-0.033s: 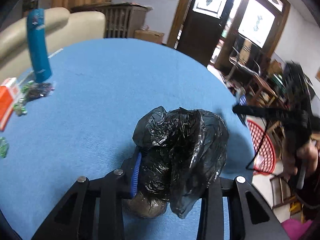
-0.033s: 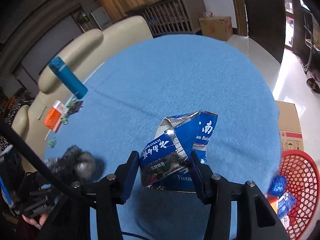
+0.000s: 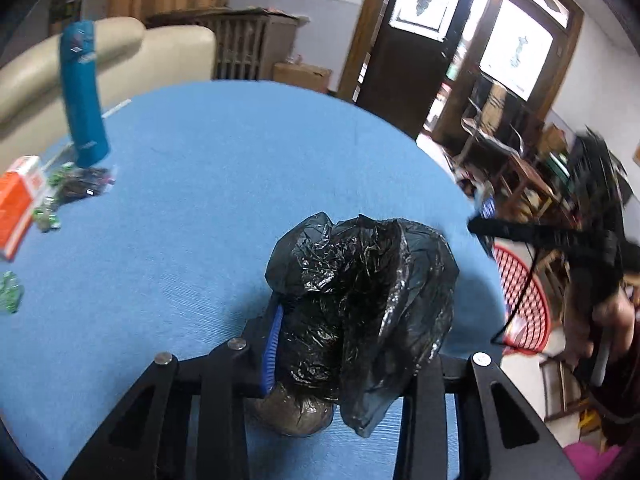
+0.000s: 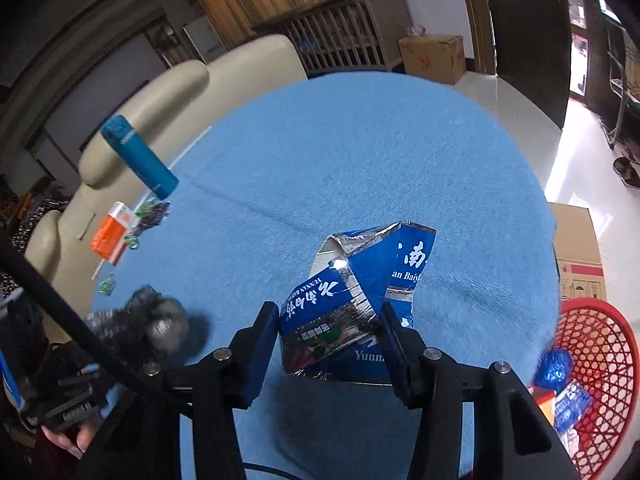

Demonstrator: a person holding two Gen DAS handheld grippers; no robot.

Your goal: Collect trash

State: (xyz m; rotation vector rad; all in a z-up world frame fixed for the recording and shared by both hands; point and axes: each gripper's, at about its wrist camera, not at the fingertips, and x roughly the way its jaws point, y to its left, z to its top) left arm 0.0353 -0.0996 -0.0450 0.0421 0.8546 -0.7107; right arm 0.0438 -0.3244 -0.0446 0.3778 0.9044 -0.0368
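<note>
A crumpled black plastic bag (image 3: 360,280) with a brownish lump at its bottom sits on the blue table (image 3: 200,200). My left gripper (image 3: 352,332) is closing on it, and its blue left pad presses the bag's side; the right finger is hidden behind the plastic. In the right wrist view the bag (image 4: 160,320) is a blur at the lower left. A flattened blue and silver carton (image 4: 376,264) is pinched between the fingers of my right gripper (image 4: 330,316), just above the table (image 4: 360,140).
A red mesh basket (image 4: 580,304) holding blue wrappers stands on the floor by the table's right edge, beside a cardboard box (image 4: 576,248). At the far left are a teal bottle (image 4: 140,156), an orange box (image 4: 110,232) and green wrappers (image 4: 106,282).
</note>
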